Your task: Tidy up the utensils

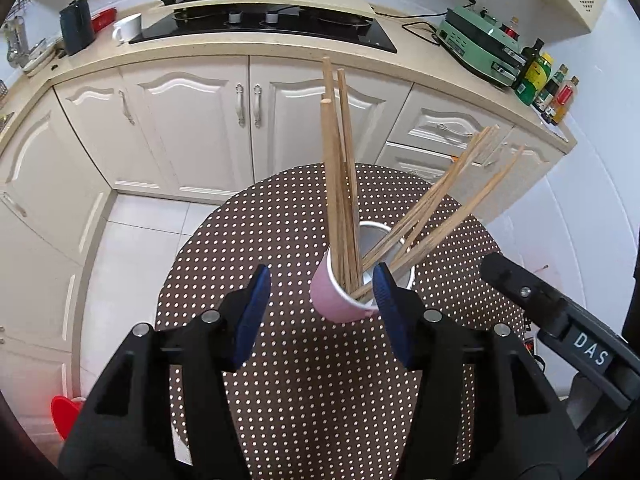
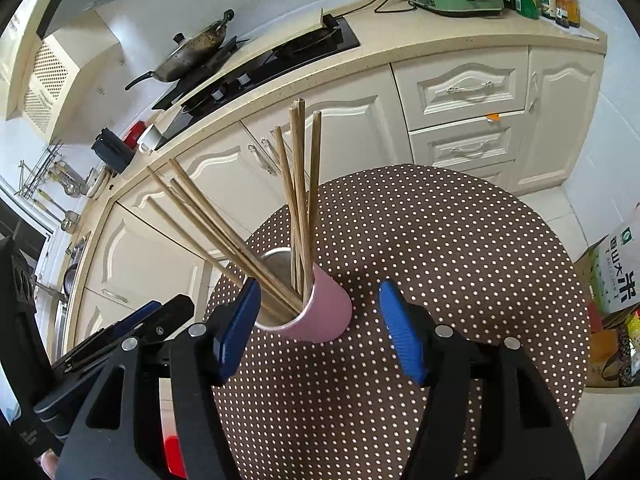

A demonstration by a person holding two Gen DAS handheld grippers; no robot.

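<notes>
The pink cup [image 1: 340, 300] stands near the middle of the dotted table [image 1: 280, 360], holding the chopsticks [image 1: 340, 184] in two leaning bunches. Both the left gripper [image 1: 320, 312] and the right gripper [image 2: 320, 328] have their fingers spread apart and empty, just on the near side of the cup. The chopsticks look dropped in, so the step is likely the release. Lift both hands straight back and clear of the splayed sticks, without knocking the cup's rim.

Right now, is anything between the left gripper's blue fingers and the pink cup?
No. In the left wrist view, the left gripper stands open and only bare dotted tablecloth shows before the pink cup.
</notes>
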